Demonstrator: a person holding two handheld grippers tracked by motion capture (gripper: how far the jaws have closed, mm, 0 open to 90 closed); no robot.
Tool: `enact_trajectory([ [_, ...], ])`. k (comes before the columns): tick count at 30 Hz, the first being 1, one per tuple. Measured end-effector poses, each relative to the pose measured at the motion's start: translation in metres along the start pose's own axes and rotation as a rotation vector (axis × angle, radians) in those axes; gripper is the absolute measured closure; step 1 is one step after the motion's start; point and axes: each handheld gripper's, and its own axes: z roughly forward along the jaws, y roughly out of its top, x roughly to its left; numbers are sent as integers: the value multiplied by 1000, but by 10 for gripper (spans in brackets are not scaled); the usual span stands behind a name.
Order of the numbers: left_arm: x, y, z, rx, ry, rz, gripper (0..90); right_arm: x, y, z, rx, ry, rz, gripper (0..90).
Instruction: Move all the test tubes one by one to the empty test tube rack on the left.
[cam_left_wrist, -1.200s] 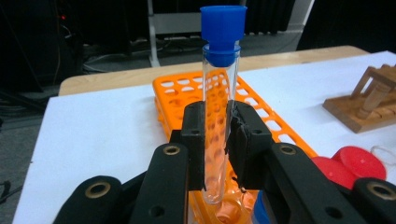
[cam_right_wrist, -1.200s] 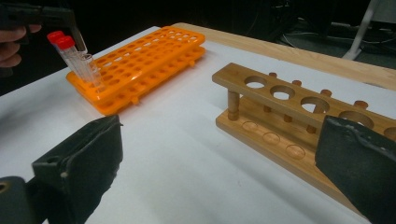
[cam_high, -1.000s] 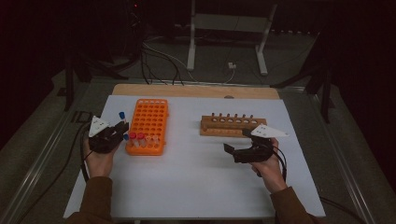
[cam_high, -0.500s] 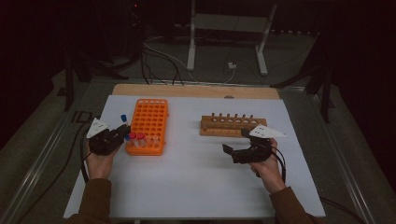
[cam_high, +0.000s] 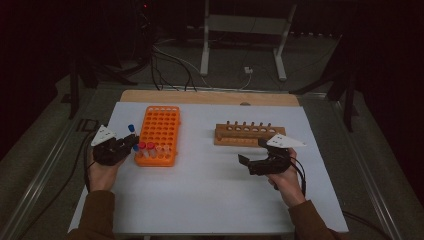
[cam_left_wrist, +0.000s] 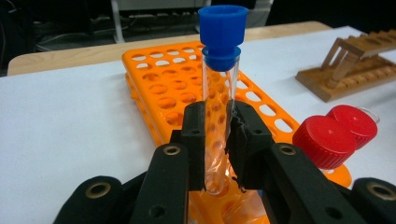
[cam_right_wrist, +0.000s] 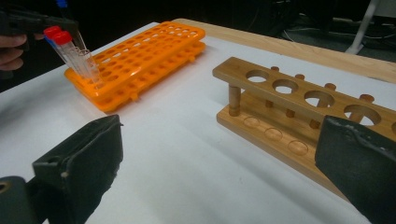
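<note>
The left gripper is clamped on a clear test tube with a blue cap, held upright just above the near end of the orange tube rack. Two red-capped tubes stand in that rack beside the held tube. The right gripper has its jaws wide apart with nothing between them, and sits above the white table surface just in front of the wooden tube rack.
</note>
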Motion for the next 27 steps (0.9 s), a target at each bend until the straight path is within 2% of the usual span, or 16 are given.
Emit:
enact_trajectory([
  [4,4,6,1,45,-35,21,772,-1,-1,0,4,-5,4,15],
  [9,9,15,0,116,-87,72,771,-3,-2,0,6,-10,9,16],
  [13,14,18,-2,140,-119,77,770,-3,-2,1,9,-12,10,16],
  [18,16,21,0,170,-135,81,766,-2,-2,3,10,-12,8,19],
  [23,16,21,2,209,-131,108,753,-3,-2,2,9,-16,15,19],
  [27,18,19,2,213,-134,100,732,-3,-2,1,6,-20,15,19],
])
